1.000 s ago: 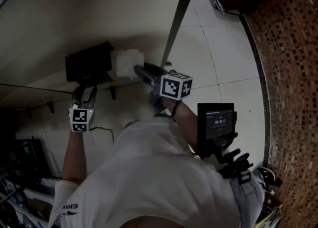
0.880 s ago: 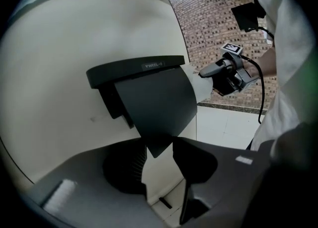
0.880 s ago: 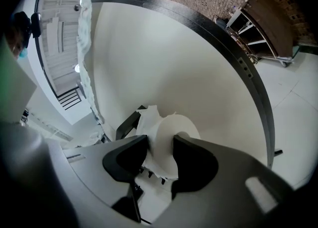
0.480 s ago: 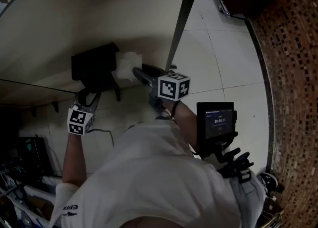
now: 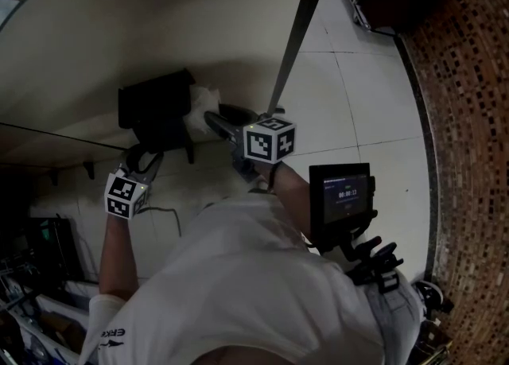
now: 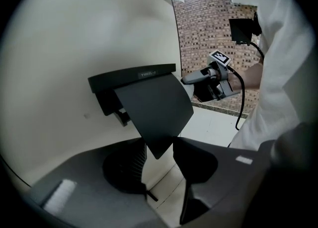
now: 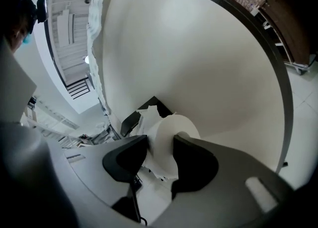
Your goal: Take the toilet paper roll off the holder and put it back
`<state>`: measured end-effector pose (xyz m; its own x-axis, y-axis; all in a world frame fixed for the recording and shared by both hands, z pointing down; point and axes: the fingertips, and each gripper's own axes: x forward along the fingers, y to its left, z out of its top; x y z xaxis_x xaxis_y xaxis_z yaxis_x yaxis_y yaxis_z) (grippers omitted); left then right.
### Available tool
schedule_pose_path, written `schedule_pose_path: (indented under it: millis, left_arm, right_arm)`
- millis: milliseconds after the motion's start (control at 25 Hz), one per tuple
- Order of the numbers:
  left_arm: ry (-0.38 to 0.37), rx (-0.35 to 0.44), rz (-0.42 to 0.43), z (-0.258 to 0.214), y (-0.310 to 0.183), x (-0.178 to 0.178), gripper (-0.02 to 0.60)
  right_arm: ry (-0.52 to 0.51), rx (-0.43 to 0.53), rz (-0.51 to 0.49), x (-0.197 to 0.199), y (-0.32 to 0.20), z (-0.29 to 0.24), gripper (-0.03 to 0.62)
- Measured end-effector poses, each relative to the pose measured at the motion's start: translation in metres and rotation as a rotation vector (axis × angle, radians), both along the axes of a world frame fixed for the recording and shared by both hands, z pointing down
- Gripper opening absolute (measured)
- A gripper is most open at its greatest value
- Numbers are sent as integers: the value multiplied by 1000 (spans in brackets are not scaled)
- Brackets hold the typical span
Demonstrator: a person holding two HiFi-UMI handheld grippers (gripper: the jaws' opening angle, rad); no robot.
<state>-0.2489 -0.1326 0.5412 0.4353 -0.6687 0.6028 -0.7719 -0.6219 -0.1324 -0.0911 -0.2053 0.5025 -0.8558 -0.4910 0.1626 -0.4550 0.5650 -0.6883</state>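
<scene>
grip comes first here: your right gripper [image 7: 159, 145] is closed on the white toilet paper roll [image 7: 166, 132]. one jaw sits outside the wound paper and the other over the core hole, at a middling spread, with the roll's wall pinched between them. the roll sits at the right end of the black wall-mounted plastic holder [image 5: 155, 105]; whether it is on the spindle i cannot tell. by my judgement the step in hand is sliding the roll sideways at that end. travel straight along the holder's axis without twisting, and mind the torn loose sheet hanging on the holder's side of the roll. your left gripper [image 6: 159, 145] stands wide open just below the holder. the lower corner of the holder's black hinged flap [image 6: 154, 110] lies between its jaws, and it clamps nothing. prop that flap clear of the roll.
</scene>
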Motion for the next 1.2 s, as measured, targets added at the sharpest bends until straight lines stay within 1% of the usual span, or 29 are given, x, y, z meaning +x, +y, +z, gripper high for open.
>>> schedule_pose_path:
  millis: [200,360,640,760,1080,1200]
  left_arm:
    - [2,-25,6,0,6,3,169]
    - [13,-27,14,2,4,0,169]
    - [16,-33,27,-1,7,6,169]
    - [23,-44,21,2,8,4,169]
    - [31,-45,33,0,7,4,169]
    - [30,-59,32,2,9,2,169]
  right_arm:
    - [9,6,-28,-9,4,0,181]
    - [12,6,-51,-22,1,4,183]
    - [18,7,-97,-30,1,6,184]
    - [38,19,-115,-34,0,7,187]
    - [87,46,-164,-46,1,10,187]
    - [105,53,-193,-53,3,12,186]
